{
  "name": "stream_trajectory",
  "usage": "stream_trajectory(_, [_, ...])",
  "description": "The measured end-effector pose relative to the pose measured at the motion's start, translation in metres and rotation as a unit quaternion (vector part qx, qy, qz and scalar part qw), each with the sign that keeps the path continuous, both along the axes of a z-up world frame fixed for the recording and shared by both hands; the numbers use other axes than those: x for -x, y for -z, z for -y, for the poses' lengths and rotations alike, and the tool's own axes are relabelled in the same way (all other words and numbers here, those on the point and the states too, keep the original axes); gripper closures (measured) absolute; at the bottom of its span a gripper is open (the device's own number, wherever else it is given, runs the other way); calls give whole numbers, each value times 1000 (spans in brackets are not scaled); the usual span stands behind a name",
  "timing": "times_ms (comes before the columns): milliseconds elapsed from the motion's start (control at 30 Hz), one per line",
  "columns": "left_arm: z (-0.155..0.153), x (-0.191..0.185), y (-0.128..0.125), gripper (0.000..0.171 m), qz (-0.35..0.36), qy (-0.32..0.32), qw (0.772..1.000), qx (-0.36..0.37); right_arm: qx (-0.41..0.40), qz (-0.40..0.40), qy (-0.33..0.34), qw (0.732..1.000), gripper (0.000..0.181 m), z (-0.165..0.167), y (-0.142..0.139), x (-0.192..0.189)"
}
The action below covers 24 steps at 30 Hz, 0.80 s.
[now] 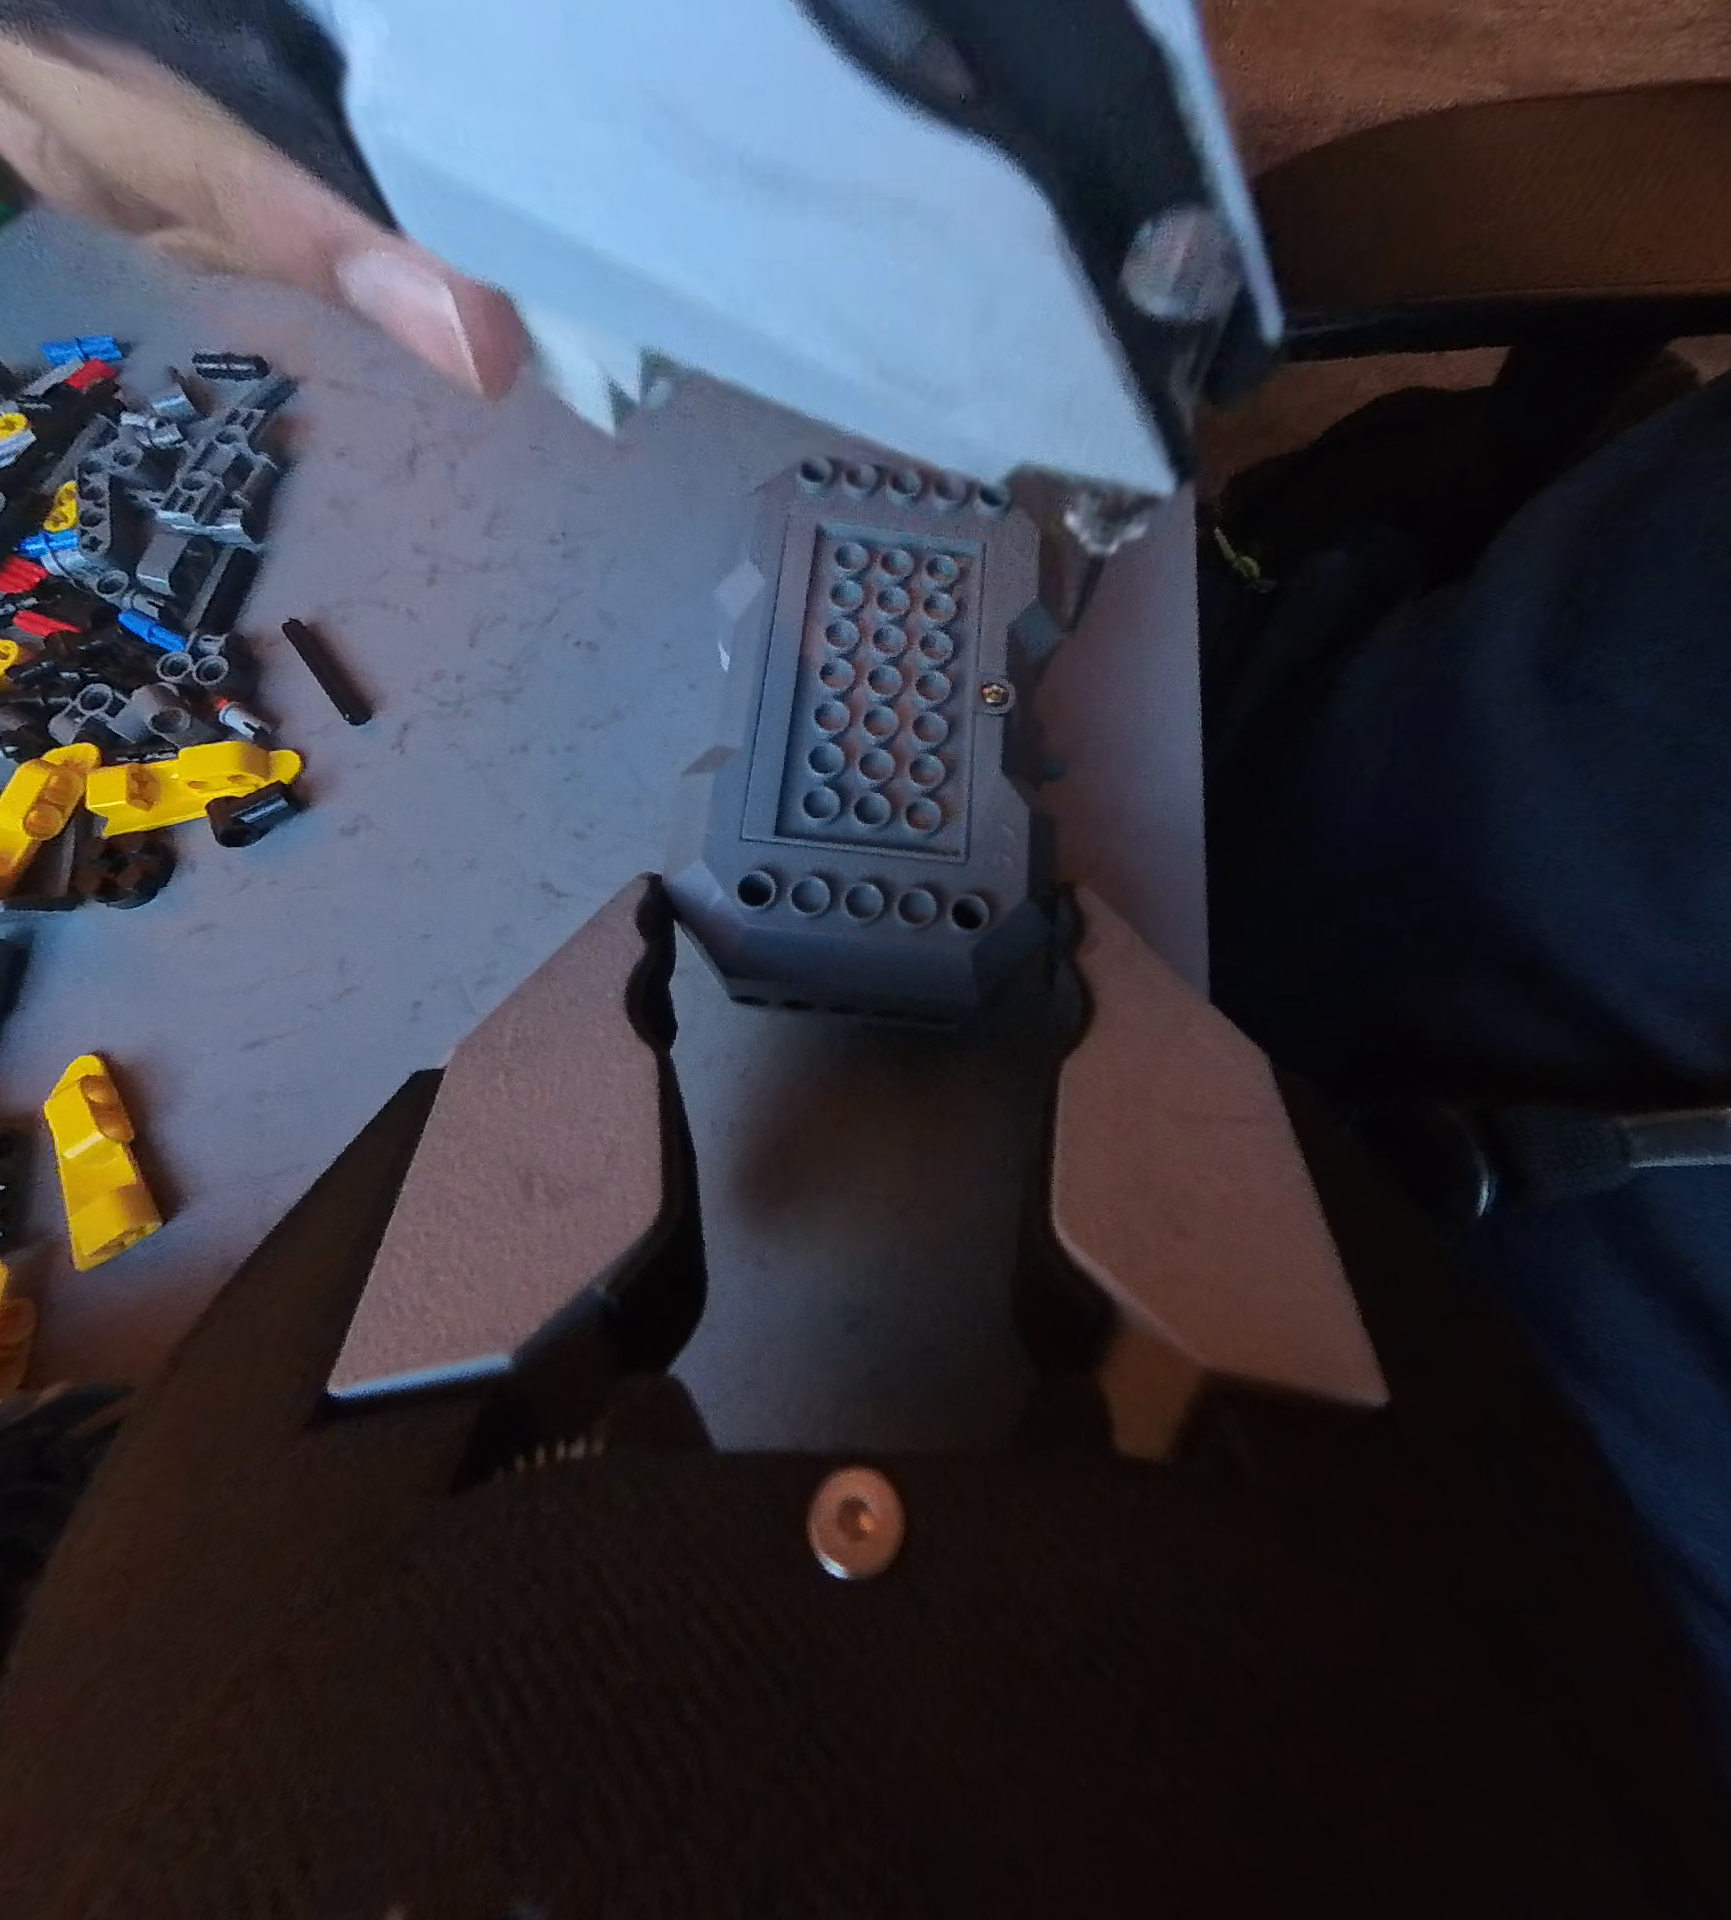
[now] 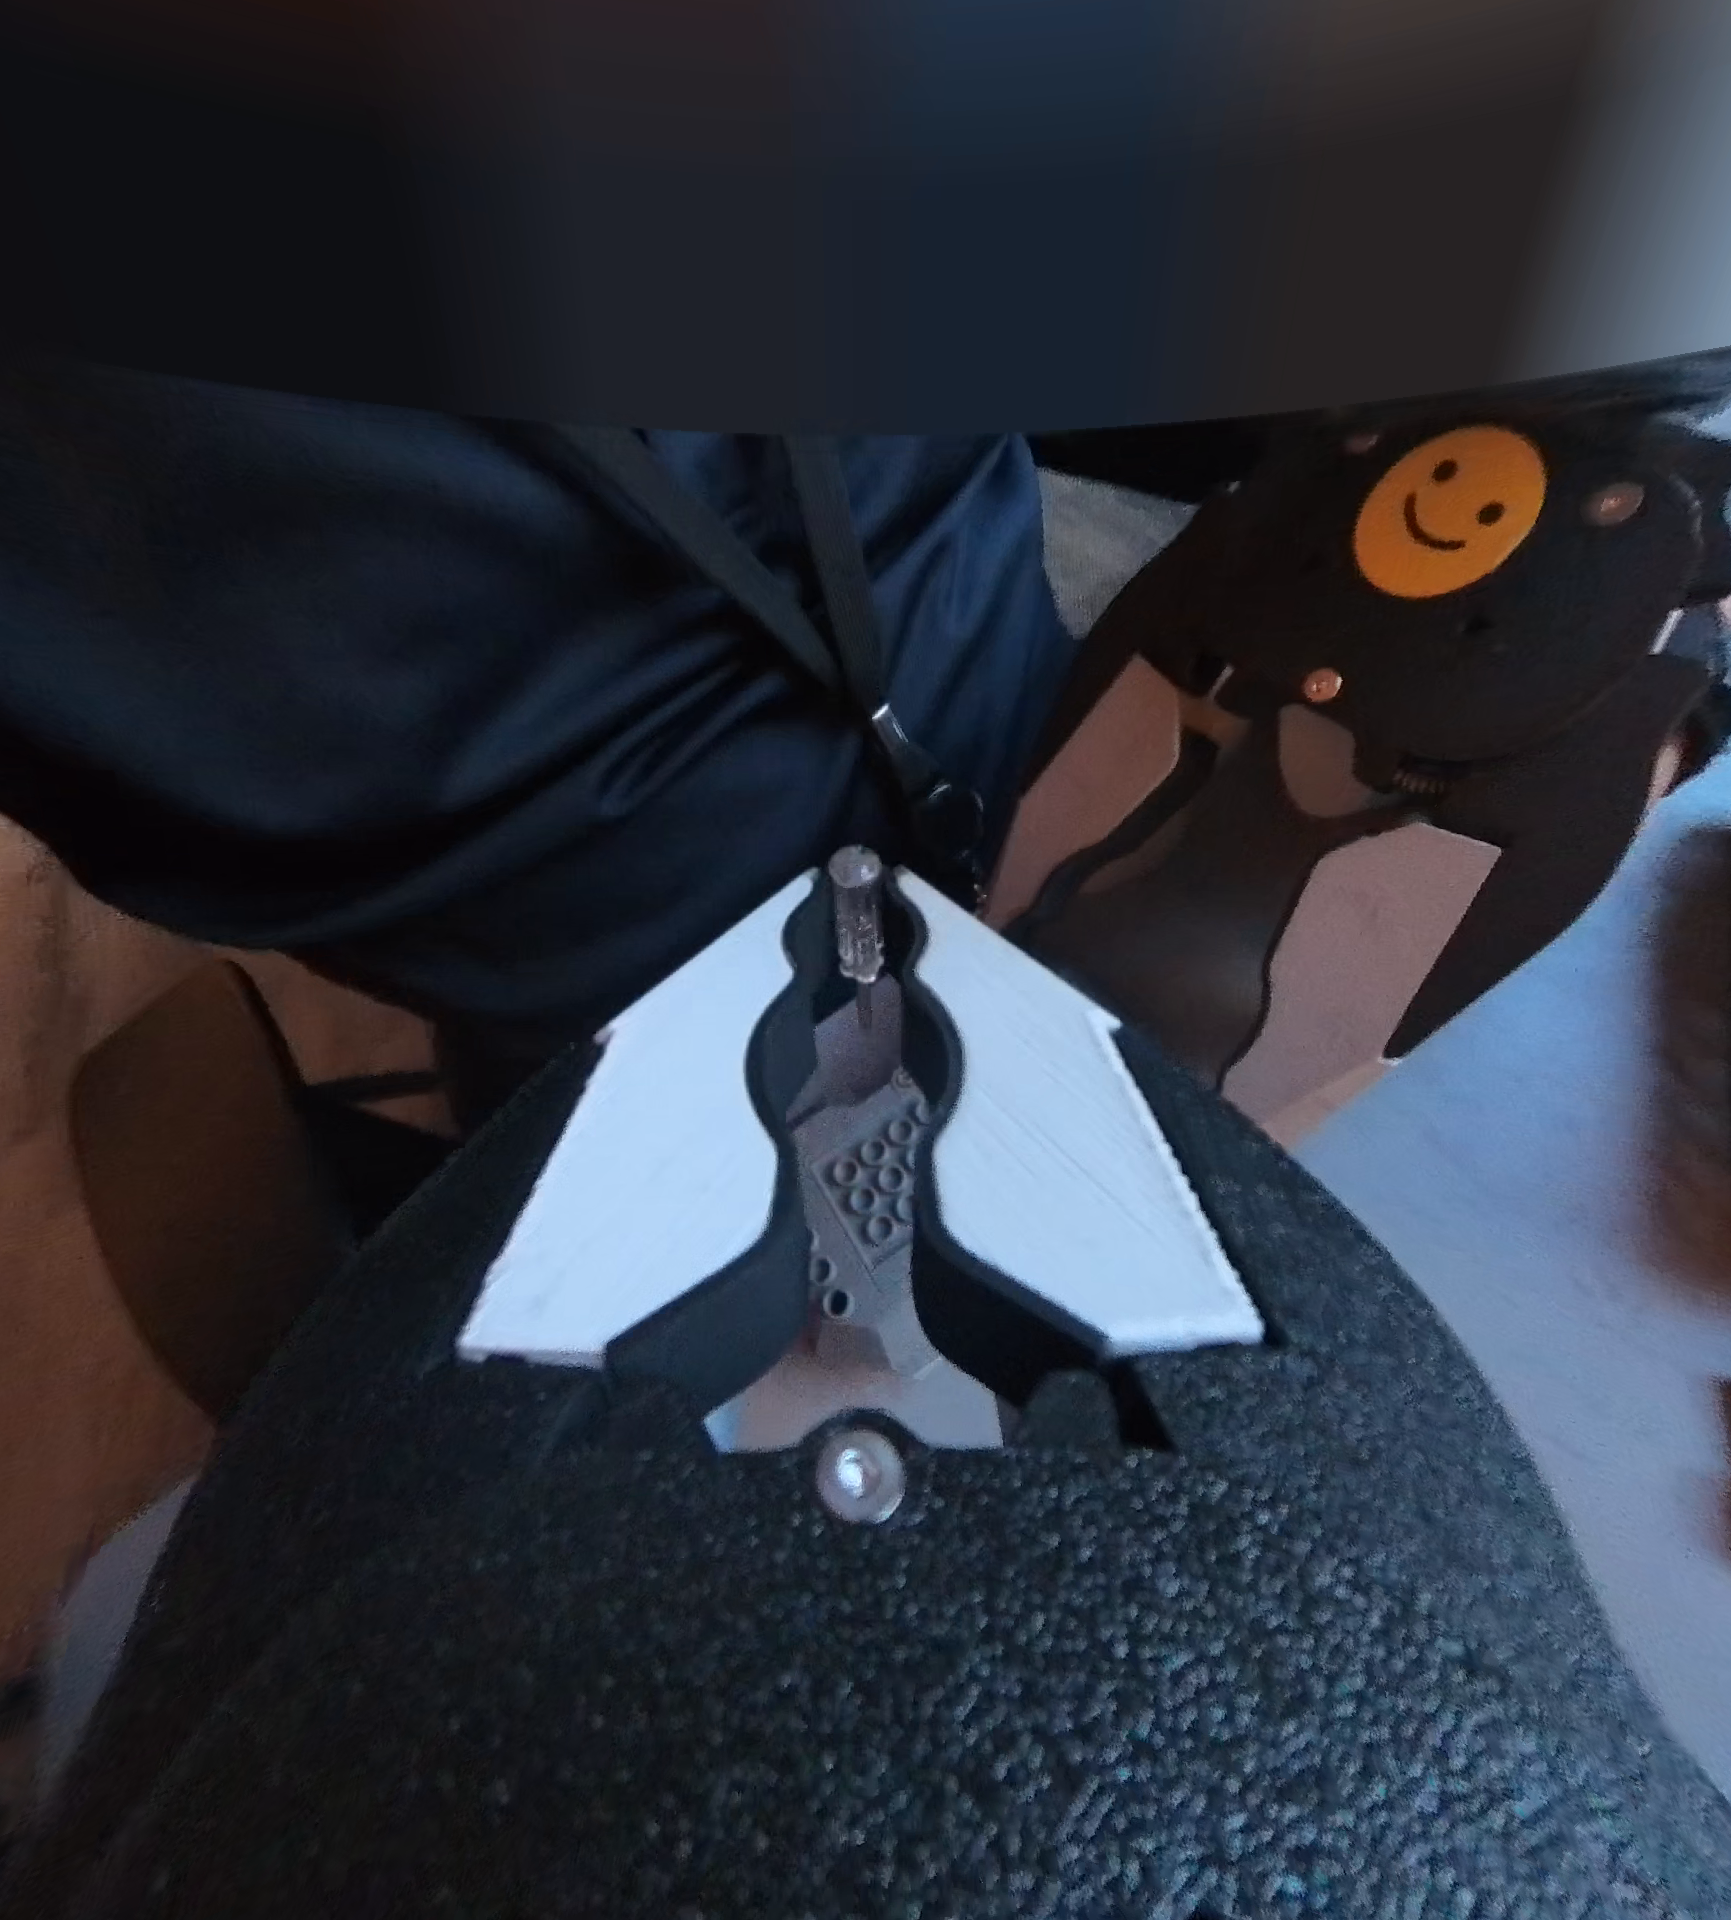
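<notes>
Between the brown-faced fingers of the left gripper sits a grey studded block, lying flat on the grey table close to its edge; the jaws stand wide and bracket the block's near end, though whether the tips actually press on it I cannot tell. Over the block's far end hangs the right gripper, its white-faced jaws drawn nearly together and pinching a small clear-handled screwdriver, whose thin metal shaft points down toward the block; whether the tip meets the block's surface is hidden. A brass-coloured screw head shows on the block's right rim. The main risk, as I judge it, is slip: the handle is smooth, narrow plastic held only near the jaw tips, so a sideways push could twist it loose, and the block, hard and slick with chamfered corners, could skate toward the table edge if the left jaws are not truly bearing on it. The block's top carries 3 columns of round studs inside a raised frame, with a row of 5 holes at each end. Well to the left lies a heap of small building pieces in yellow, black, grey, blue and red, and 1 loose black pin nearer the block.
</notes>
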<state>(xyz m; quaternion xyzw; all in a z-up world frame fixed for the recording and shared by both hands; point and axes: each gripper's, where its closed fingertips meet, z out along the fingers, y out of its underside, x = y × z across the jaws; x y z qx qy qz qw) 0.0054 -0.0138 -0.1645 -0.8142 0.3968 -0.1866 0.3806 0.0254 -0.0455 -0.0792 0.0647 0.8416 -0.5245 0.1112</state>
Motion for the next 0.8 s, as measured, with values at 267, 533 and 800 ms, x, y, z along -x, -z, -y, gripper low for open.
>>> stream_trajectory(267, [-1,4,0,101,-34,-17,999,-38,24,-57,275,960,173,-21,-35,20])
stream_trajectory(533, [7,10,-7,101,-31,-38,998,-45,146,-95,527,832,173,-49,-45,-4])
stream_trajectory(800, [11,-21,-64,138,28,-48,995,-82,228,-104,559,790,173,-37,-48,-7])
